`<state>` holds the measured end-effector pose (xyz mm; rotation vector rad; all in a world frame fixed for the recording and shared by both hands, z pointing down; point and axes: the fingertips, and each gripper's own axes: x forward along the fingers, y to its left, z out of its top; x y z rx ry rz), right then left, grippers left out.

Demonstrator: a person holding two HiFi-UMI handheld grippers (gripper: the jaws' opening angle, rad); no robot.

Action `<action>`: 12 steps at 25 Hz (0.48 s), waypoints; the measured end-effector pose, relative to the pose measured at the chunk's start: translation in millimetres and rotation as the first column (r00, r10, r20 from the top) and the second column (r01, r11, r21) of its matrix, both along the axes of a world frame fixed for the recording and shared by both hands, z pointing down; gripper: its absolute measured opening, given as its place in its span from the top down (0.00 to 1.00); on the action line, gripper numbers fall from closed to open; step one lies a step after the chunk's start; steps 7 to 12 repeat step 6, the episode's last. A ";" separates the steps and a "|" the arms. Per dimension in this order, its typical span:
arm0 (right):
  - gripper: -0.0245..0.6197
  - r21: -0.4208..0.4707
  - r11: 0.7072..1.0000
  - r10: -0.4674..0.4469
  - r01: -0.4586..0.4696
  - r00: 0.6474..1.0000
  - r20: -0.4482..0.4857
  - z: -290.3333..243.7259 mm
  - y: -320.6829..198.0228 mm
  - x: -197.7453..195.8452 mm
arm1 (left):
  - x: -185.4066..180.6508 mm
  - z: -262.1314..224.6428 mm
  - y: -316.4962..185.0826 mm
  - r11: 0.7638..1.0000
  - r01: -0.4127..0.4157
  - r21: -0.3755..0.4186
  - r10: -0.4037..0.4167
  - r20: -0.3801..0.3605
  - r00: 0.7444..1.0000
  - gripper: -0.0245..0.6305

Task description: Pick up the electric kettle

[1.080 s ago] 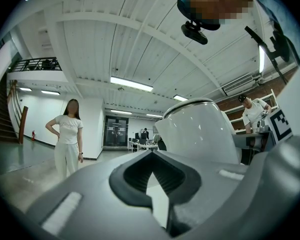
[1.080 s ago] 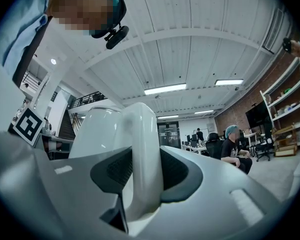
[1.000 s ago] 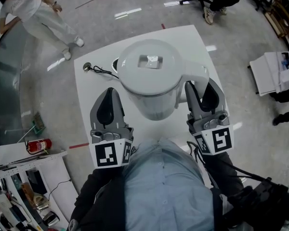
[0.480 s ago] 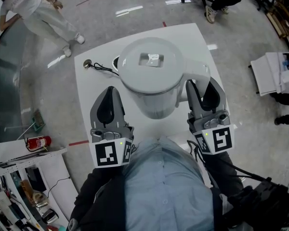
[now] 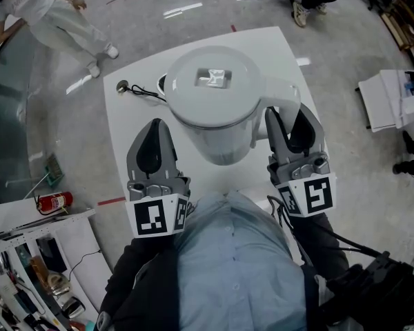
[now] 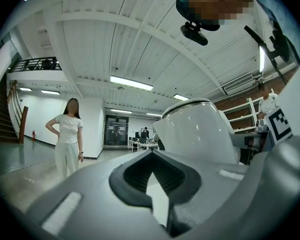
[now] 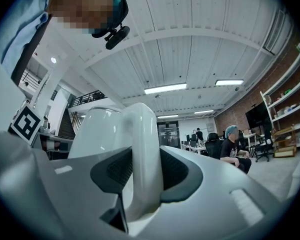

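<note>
I am holding the right gripper closed about halfway on the white handle of the electric kettle. The handle is standing upright between the two dark pads, and both pads are pressing against its sides. The kettle body is sitting just to the left of this gripper, past its tips, with the round lid facing up toward me.

I am keeping the left gripper empty. Its jaws are meeting at the tips and nothing is sitting between them. The kettle is hanging just to the right of it and slightly ahead, close to its jaws but not touching them. So the kettle is lying between my two grippers, gripped only from the right side.

Both grippers are pointing forward, roughly level, over the white table. Beyond the left gripper's tips, a black cord is trailing across the tabletop to a plug. What looks like the kettle's round base is peeking out from behind the kettle's far left edge. From above I cannot tell whether the kettle's bottom is clear of the tabletop.

Far ahead of the left gripper, a person in white is standing on the floor.
</note>
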<state>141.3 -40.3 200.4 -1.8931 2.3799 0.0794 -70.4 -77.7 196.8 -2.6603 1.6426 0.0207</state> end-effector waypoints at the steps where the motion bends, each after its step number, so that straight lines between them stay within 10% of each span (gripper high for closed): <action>1: 0.69 -0.001 1.000 0.000 0.000 1.000 0.000 -0.3 0.0 0.0 | 0.0 -0.3 0.1 1.000 0.000 0.000 0.000 0.000 1.000 0.96; 12: 0.69 -0.001 1.000 0.000 0.000 1.000 0.001 -2.9 -0.6 -0.3 | -0.4 -2.6 -0.7 1.000 -0.002 -0.001 0.002 0.000 1.000 0.96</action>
